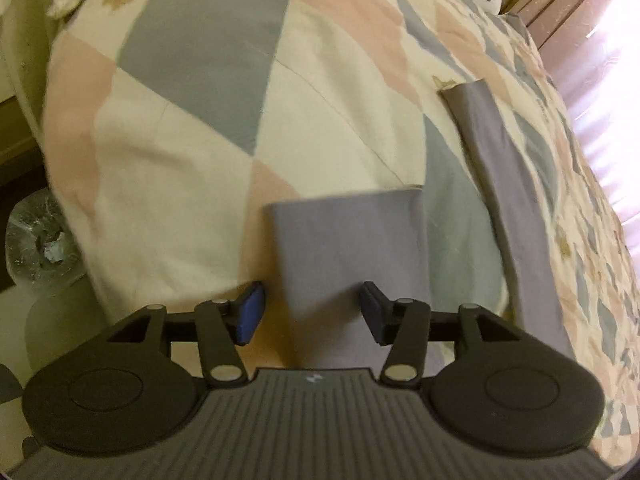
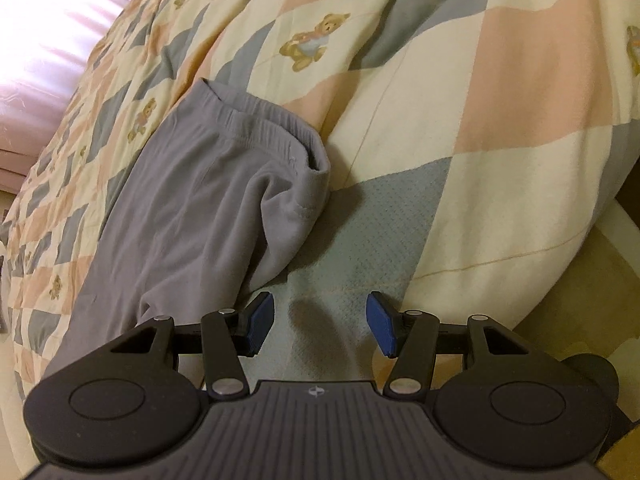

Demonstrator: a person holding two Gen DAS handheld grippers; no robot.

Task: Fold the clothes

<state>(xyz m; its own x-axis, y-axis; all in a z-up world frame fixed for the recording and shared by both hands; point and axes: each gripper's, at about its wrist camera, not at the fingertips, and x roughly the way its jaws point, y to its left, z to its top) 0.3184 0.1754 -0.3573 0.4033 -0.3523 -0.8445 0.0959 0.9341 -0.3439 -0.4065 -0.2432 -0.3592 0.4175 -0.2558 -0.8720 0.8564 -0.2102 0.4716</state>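
Grey trousers [image 2: 192, 216] lie on a patchwork quilt [image 2: 500, 92], the elastic waistband [image 2: 260, 128] at the far end in the right wrist view. My right gripper [image 2: 320, 322] is open just off the trousers' near right edge, with only quilt between its fingers. In the left wrist view a grey trouser leg end [image 1: 348, 248] reaches between the fingers of my left gripper [image 1: 314, 312], which is open around it; the pads do not press the cloth. The other leg [image 1: 504, 184] lies stretched out along the quilt [image 1: 180, 140] to the right.
The quilt covers a bed and drops off at the left in the left wrist view, where a clear plastic-lined bin [image 1: 40, 240] stands on the floor. A bright pink curtain [image 1: 612, 80] hangs beyond the bed. Floor [image 2: 580, 272] shows at the right of the right wrist view.
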